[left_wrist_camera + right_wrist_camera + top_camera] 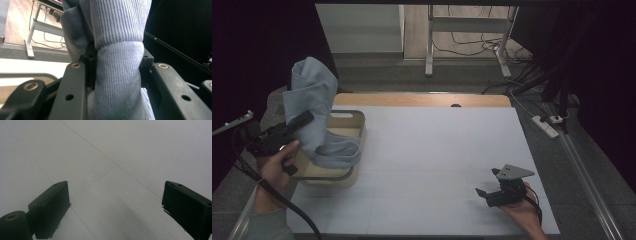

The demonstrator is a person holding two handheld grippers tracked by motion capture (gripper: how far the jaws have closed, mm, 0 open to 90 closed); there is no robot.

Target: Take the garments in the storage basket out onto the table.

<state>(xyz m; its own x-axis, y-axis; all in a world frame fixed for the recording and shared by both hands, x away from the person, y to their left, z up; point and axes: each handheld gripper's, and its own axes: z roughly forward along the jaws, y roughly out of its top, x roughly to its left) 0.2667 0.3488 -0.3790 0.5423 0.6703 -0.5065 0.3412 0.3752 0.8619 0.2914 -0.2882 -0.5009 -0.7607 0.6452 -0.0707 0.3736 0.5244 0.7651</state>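
Hanging from left tongs (304,120), sweater (314,107) drapes into basket (357,131).

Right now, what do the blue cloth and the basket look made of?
Blue cloth: soft knit fabric, matte; ribbed rows show and it bunches where the left hand-held gripper pinches it. Basket: probably smooth cream plastic, with rounded moulded walls and a handle slot.

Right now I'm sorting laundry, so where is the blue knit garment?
In the high view the blue garment is at the table's left, clamped in the left gripper and lifted, its lower end draped into the cream basket.
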